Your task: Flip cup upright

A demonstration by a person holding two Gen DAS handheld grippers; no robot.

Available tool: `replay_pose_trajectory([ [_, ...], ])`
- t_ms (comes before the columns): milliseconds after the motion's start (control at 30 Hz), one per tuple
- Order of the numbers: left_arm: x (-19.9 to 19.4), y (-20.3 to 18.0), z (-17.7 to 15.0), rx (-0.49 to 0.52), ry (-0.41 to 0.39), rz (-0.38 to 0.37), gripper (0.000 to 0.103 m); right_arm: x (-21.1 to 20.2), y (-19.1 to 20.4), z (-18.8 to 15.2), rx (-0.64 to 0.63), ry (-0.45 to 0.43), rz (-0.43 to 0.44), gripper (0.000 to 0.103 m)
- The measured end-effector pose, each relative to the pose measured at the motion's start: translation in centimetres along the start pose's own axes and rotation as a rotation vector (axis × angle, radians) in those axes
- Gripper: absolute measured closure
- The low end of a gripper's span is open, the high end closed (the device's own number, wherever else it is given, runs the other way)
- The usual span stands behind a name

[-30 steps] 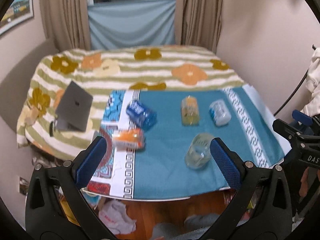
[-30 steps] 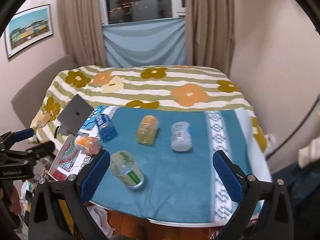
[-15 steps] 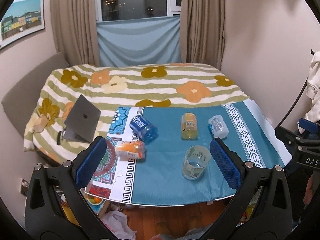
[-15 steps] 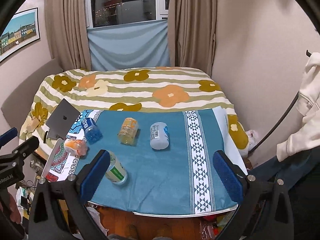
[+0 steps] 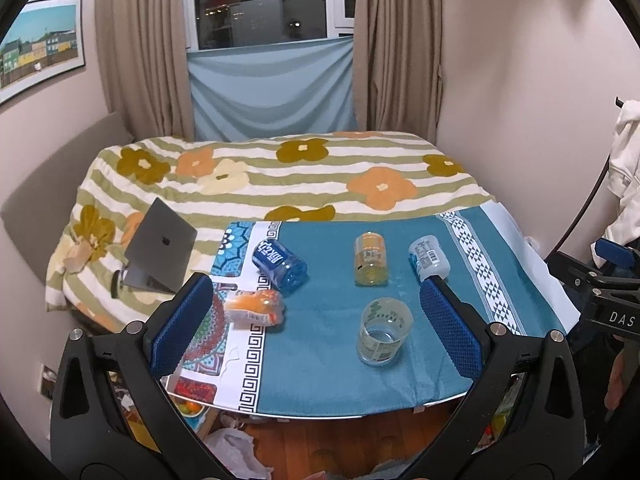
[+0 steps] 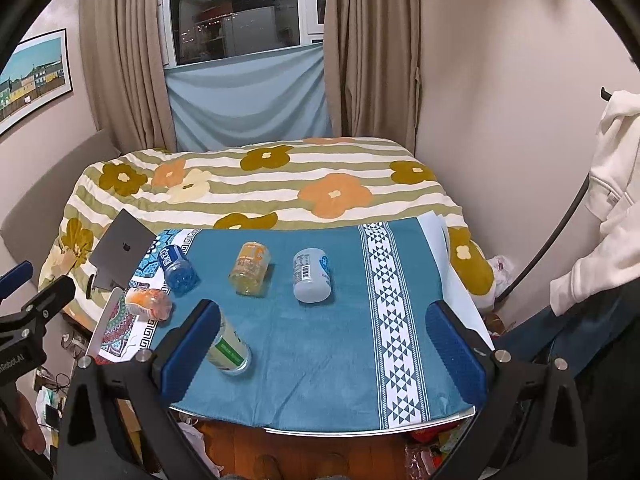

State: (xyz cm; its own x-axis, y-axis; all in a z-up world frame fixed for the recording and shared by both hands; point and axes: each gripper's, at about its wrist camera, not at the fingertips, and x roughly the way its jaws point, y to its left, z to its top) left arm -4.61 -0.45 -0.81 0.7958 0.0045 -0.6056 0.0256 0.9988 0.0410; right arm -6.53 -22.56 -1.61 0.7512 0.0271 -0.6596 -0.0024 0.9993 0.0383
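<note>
A clear cup with green print (image 5: 382, 332) lies on its side on the teal cloth, its open mouth toward the table's front edge. In the right wrist view the cup (image 6: 230, 350) is partly hidden behind the left finger. My left gripper (image 5: 316, 320) is open and empty, held back from the table's front edge. My right gripper (image 6: 320, 340) is open and empty, also back from the table. Neither touches the cup.
Several other cups lie on their sides on the table (image 5: 320, 380): blue (image 5: 280, 266), yellow (image 5: 371, 258), white-blue (image 5: 428, 258) and orange (image 5: 256, 306). A laptop (image 5: 160, 248) rests on the flowered bed behind. A white garment (image 6: 612, 200) hangs at right.
Both grippers have pulled back and up from the table, so the table and cups look smaller and farther. The cups have not moved. Both grippers stay open.
</note>
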Motion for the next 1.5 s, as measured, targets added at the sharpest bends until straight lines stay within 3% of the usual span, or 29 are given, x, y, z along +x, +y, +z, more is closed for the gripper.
replay_pose_trajectory([
  [1500, 1.7, -0.5, 1.4, 0.015, -0.011, -0.015, 0.000, 0.6, -0.6, 1.0, 0.018, -0.010, -0.004, 0.001],
])
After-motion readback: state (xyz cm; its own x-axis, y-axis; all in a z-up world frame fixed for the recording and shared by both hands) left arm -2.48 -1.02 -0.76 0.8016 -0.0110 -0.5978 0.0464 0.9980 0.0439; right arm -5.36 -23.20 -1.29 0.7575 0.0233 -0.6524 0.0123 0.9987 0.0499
